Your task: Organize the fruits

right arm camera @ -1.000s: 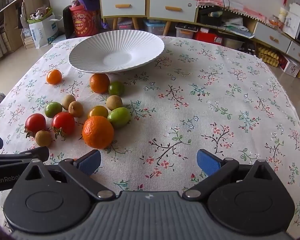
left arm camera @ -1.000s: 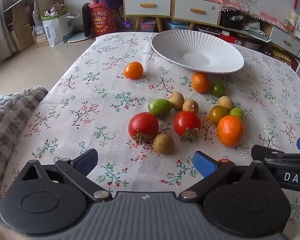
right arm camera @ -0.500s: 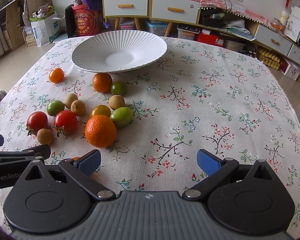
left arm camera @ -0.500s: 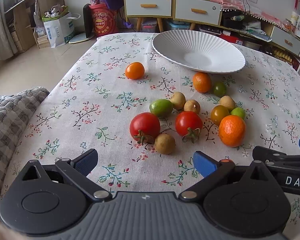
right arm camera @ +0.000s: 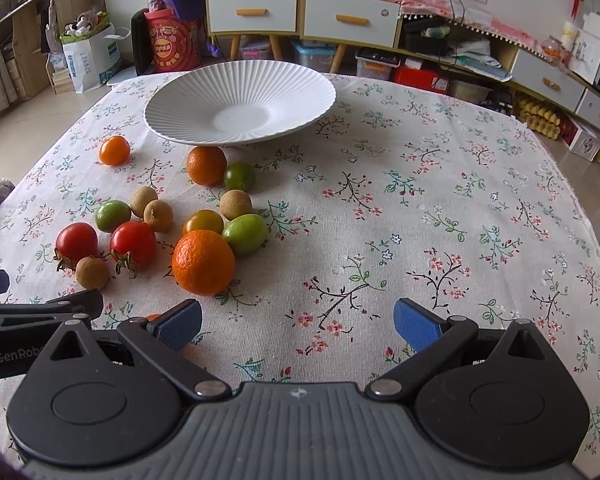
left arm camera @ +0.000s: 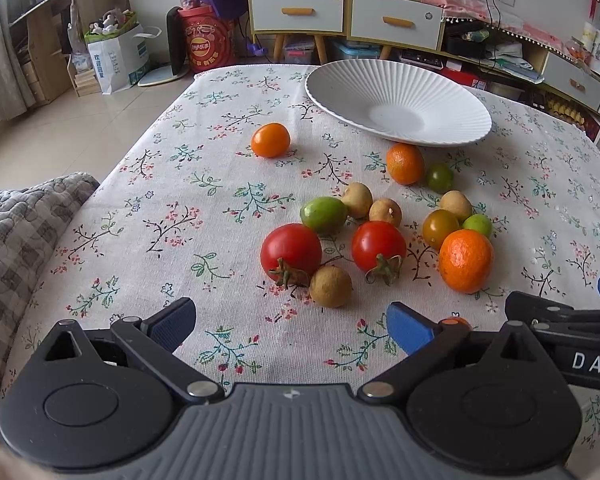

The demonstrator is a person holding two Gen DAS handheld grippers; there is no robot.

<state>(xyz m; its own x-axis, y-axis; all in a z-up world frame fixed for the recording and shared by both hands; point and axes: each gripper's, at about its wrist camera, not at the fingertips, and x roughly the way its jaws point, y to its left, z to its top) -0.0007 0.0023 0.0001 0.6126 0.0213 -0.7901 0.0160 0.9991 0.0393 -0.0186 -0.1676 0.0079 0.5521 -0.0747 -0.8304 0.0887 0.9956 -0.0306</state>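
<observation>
- Left gripper [left arm camera: 290, 322]: jaws spread wide, nothing between the blue pads, low over the near edge of the counter [left arm camera: 180, 216] and its floral cloth.
- Right gripper [right arm camera: 298, 320]: jaws likewise spread wide and empty, over bare cloth to the right of the fruit cluster; its side also visible at the right edge of the left wrist view.
- White ribbed plate [left arm camera: 398, 106]: at the far side of the counter, nothing in it.
- Small orange tomato [left arm camera: 270, 140]: alone, well apart from the rest, left of the plate.
- Far mandarin [left arm camera: 405, 163]: just beside the plate's near rim, touching a dark green tomato [left arm camera: 439, 178].
- Two red tomatoes [left arm camera: 291, 251] [left arm camera: 378, 246]: side by side near the left gripper, green stems toward the camera.
- Brown longan [left arm camera: 331, 286]: touching the left red tomato, closest fruit to the left gripper.
- Green jujube [left arm camera: 323, 215]: behind the red tomatoes, with two more longans [left arm camera: 357, 200] [left arm camera: 385, 212] just beside it.
- Large mandarin [right arm camera: 203, 262]: nearest fruit to the right gripper, just ahead of its left finger, touching a pale green fruit [right arm camera: 245, 234] and an olive-yellow tomato [right arm camera: 203, 222].
- One further longan [right arm camera: 235, 204]: behind that pair.
- All fruit on the cloth, none on the plate.
</observation>
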